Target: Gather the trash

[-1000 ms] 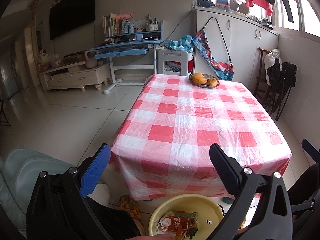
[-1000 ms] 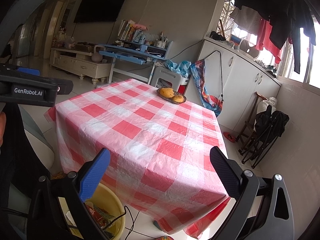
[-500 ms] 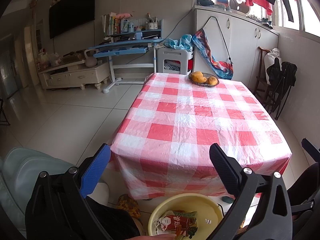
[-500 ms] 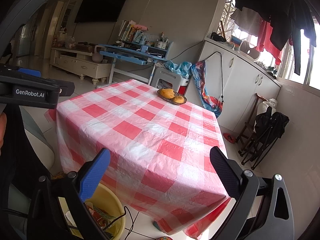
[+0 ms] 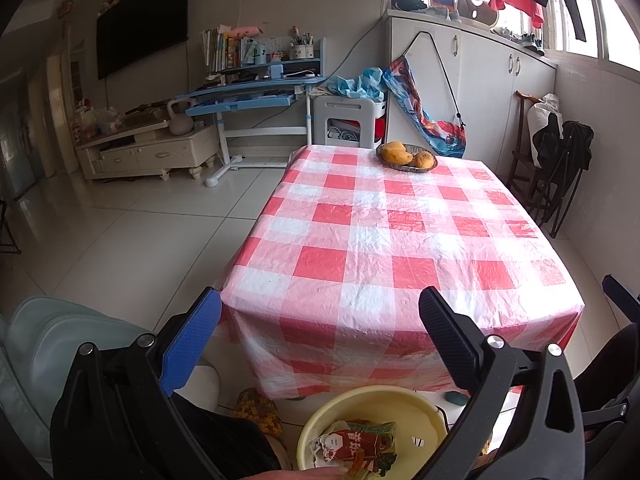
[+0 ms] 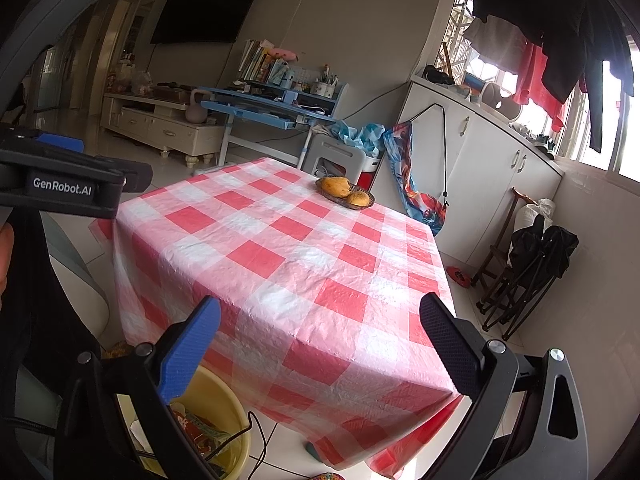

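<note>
A yellow basin (image 5: 400, 408) stands on the floor at the near end of the table, with crumpled wrappers (image 5: 356, 444) inside; it also shows in the right wrist view (image 6: 224, 404). My left gripper (image 5: 320, 320) is open and empty, held above the basin and facing the table's near edge. My right gripper (image 6: 320, 324) is open and empty, over the table's near right corner. The left gripper's body (image 6: 60, 188) shows at the left of the right wrist view.
The table has a red and white checked cloth (image 5: 392, 240) (image 6: 304, 264). A bowl of mangoes (image 5: 406, 156) (image 6: 345, 192) sits at its far end. A pale chair (image 5: 48, 336) is at my left; folded chairs (image 6: 528, 272) stand at the right wall.
Both grippers have stayed open and nearly still; the views have shifted only very slightly.
</note>
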Tool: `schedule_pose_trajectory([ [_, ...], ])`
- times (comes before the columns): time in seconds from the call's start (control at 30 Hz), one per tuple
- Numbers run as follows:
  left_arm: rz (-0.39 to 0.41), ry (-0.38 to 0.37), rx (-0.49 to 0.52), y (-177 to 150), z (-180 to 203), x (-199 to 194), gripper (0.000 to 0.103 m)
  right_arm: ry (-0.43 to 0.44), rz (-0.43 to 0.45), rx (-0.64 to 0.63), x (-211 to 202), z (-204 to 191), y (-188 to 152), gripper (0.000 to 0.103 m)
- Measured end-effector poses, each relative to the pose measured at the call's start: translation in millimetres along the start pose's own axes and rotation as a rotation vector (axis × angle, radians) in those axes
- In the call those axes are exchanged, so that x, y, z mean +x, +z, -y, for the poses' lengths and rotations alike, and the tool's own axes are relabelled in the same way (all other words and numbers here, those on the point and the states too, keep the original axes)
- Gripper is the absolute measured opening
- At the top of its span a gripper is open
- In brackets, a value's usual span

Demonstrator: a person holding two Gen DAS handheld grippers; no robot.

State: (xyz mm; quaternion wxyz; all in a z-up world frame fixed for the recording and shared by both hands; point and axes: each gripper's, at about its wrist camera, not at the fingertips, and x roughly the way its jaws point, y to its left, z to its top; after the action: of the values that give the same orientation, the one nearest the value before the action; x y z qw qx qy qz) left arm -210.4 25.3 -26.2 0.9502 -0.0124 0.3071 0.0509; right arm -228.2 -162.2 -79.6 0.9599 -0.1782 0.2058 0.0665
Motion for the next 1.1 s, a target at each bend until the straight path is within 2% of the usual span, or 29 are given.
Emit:
schedule_pose_trajectory([
  [0.3,0.0,0.0,0.008,-2,3,1,0.096,0.0,0.001,0.001,0,-1,0,0.095],
  [0.47,-0.01,-0.028,0.044,-6,8,5,0.096,0.001,-0.001,-0.005,1,-2,-1,0.095],
  [0.7,0.017,-0.137,-0.017,-6,-3,-2,0.096,0.002,-0.011,-0.035,4,-9,-3,0.095],
  [0.83,0.004,-0.165,-0.014,-7,-3,-2,0.096,-0.004,-0.009,-0.034,4,-9,-3,0.095],
  [1.1,-0.041,-0.118,0.014,-6,2,7,0.096,-0.009,-0.013,-0.033,5,-9,-3,0.095],
])
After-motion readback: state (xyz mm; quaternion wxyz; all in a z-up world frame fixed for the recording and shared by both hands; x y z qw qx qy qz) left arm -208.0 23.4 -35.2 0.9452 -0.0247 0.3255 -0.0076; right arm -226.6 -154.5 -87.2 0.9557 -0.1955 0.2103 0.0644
